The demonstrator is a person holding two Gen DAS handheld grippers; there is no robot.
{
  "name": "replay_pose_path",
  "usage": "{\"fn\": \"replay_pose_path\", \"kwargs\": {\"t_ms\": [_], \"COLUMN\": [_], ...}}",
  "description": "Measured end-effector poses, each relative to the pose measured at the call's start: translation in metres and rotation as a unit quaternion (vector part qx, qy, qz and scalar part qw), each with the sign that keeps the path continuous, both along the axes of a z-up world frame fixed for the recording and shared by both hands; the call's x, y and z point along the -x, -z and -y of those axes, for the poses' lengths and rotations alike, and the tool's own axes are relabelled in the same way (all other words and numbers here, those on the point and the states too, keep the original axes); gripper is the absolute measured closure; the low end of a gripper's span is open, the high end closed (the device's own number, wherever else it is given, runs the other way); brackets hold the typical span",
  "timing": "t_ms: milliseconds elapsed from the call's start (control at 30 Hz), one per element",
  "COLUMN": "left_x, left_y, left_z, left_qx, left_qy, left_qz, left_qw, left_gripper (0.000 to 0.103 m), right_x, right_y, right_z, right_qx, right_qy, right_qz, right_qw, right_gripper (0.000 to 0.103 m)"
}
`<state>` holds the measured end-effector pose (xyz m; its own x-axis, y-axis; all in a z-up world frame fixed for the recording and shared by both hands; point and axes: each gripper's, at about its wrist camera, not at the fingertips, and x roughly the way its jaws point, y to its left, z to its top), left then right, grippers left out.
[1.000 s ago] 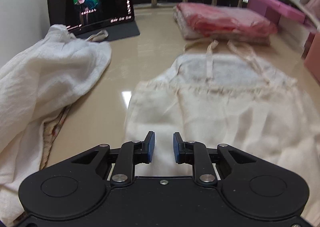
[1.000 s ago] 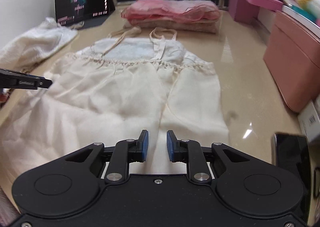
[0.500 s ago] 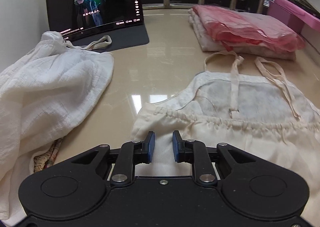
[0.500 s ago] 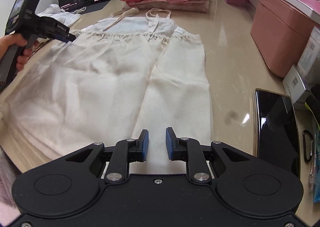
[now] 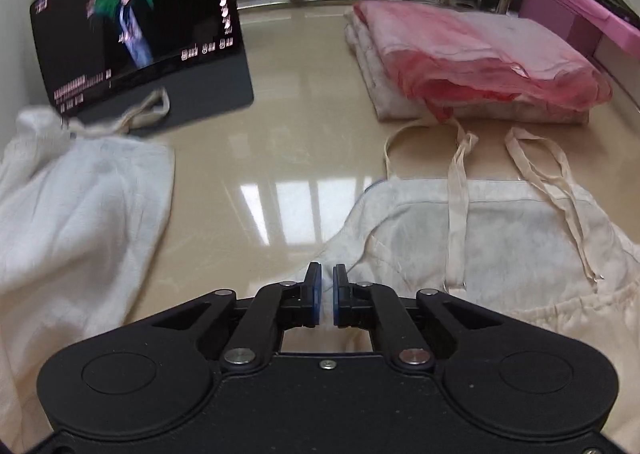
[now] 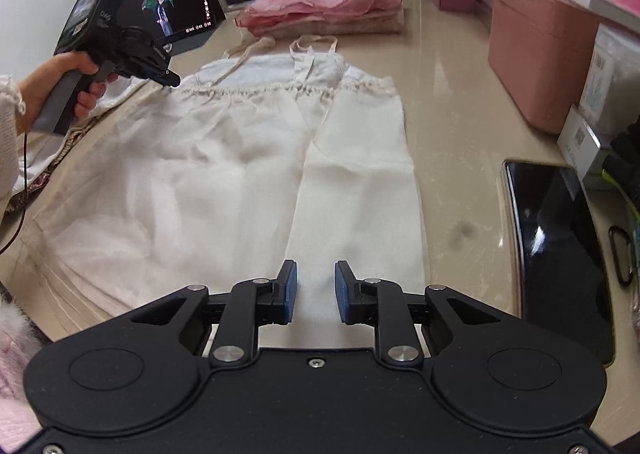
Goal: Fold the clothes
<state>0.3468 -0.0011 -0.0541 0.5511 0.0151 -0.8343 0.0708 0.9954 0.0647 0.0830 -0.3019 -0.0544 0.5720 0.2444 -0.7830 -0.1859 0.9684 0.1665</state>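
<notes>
**Cream dress laid flat, left gripper pinching its upper corner**

Your left gripper [image 5: 327,294] sits at the lower centre of the left wrist view, its jaws drawn almost together with a fold of the cream dress [image 5: 500,246] nipped between the blue pads [image 5: 316,290]. The grip lies at the garment's upper left corner, by the bodice edge. In the right wrist view the same tool [image 6: 170,80] appears at upper left, held in your left hand [image 6: 60,82], its tip touching the dress [image 6: 248,174] at the gathered waistline. The dress spreads lengthwise down the middle of the glossy beige table [image 6: 448,102], straps towards the top of the frame. Your right gripper [image 6: 316,292] stands at the lower centre, jaws parted over the hem; whether the pads press cloth cannot be told. A folded pink pile [image 5: 472,62] lies just beyond the straps; a white garment [image 5: 72,214] is heaped at left, below a tablet [image 5: 136,34].
</notes>
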Motion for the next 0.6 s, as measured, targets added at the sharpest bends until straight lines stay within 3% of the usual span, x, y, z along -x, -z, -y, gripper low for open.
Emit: {"fn": "replay_pose_path", "kwargs": {"t_ms": [167,300,400,467,500,600], "left_x": [-0.011,-0.01,0.0,0.014,0.022,0.052], "left_y": [0.003,0.001,-0.01,-0.023,-0.029,-0.037], "left_z": [0.005,0.0,-0.01,-0.021,-0.028,-0.039], "left_qx": [-0.046,-0.032,0.013,0.065,0.09,0.101], "left_qy": [0.001,-0.011,-0.024,-0.024,-0.023,0.007], "left_qz": [-0.002,-0.002,0.01,0.033,0.042,0.046], "left_qw": [0.9989,0.9994,0.9996,0.9971,0.9948,0.9937], "left_gripper": [0.097,0.096,0.095,0.085,0.075,0.073], "right_x": [0.004,0.006,0.005,0.007,0.007,-0.002], "right_y": [0.001,0.003,0.001,-0.006,-0.012,-0.023], "right_z": [0.003,0.008,0.014,0.018,0.02,0.024], "right_qx": [0.002,-0.007,-0.032,-0.051,-0.056,-0.056], "right_qy": [0.004,0.004,0.011,0.023,0.028,0.039], "right_qz": [-0.005,0.002,0.01,0.032,0.045,0.062], "right_qw": [1.0,1.0,0.999,0.998,0.997,0.996], "right_gripper": [0.085,0.086,0.08,0.079,0.078,0.074]}}
